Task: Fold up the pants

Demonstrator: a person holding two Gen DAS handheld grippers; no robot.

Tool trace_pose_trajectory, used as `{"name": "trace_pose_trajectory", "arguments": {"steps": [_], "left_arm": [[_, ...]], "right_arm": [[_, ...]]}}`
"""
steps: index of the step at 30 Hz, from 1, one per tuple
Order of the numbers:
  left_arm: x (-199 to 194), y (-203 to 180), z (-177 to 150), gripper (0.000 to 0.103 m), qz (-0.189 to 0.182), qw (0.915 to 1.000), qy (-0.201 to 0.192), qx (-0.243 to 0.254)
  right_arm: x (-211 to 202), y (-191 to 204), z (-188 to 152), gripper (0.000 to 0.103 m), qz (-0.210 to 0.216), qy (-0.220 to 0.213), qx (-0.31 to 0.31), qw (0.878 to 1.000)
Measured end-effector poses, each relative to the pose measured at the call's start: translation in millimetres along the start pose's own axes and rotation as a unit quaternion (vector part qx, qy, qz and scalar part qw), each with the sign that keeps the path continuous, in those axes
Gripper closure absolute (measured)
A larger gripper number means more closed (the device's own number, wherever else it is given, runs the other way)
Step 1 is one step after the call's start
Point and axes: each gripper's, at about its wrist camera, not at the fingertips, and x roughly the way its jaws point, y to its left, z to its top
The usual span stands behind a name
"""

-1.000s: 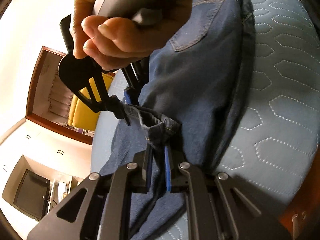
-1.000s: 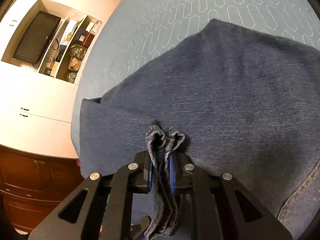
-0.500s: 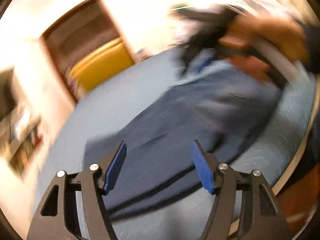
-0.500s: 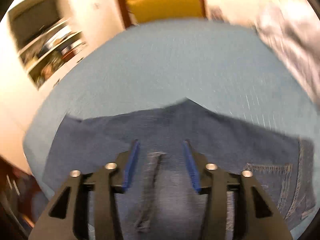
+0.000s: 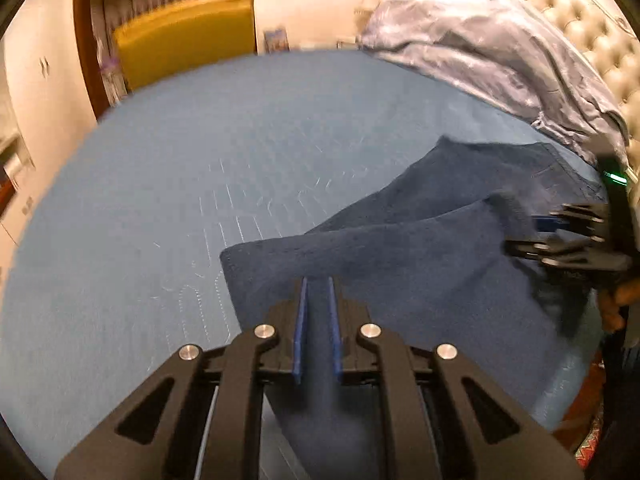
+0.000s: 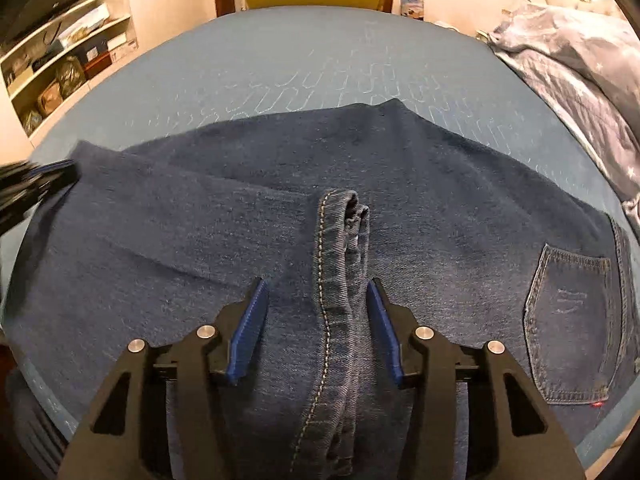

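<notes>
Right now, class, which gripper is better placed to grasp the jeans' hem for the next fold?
Right. The right gripper is open, its fingers straddling the raised hem. The left gripper sits nearly closed at the folded end of the jeans, away from that hem.

Left gripper (image 5: pixel 317 320) frame: matte black linkage arms with triangular cut-outs, lower centre of the left wrist view.
Left fingers (image 5: pixel 299 332): two flat blue pads with fine ribbing.
Left fasteners: four round silver screw heads across the arms.
Right gripper (image 6: pixel 318 326) frame: same black cut-out arms, lower centre of the right wrist view.
Right fingers (image 6: pixel 248 328): ribbed blue pads.
Right fasteners: four silver screw heads.
Right housing, right edge of left view: black body, small green light, blurred.
Skin: bare fingers below that housing.
</notes>
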Motion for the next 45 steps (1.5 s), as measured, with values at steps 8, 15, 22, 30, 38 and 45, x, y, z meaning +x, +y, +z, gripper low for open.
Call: {"name": "trace_pose_trajectory", "arguments": {"steps": [8,15,22,30,38,45], "left_arm": [[-1,47,9,0.101,0.029,0.9974,-0.029,-0.059],[35,29,0,0.101,0.014,0.9991,0.026,-0.030],[-52,-11,-31,0.093,0.006,0.9985,-0.035,-0.042],[-59,-10,-124,0.092,0.098,0.9916,0.045,-0.071],[-79,-73,-103,0.076,0.011,0.9975,-0.016,-0.068],[-68,-96,-88,0.047,0.155,0.9803,0.039,-0.116]], "right_arm": [[-3,6,-2,0.056,-0.008,0.002,0.001,1.000],[-2,5,-2,0.056,0.001,0.005,0.000,1.000],[0,2,-3,0.055,0.001,0.002,0.002,1.000],[2,-3,-3,0.055,0.008,0.003,0.000,1.000],[1,-3,-6,0.055,0.008,-0.003,0.001,1.000],[-19,-35,4,0.035,0.074,-0.003,0.079,0.994]]}}
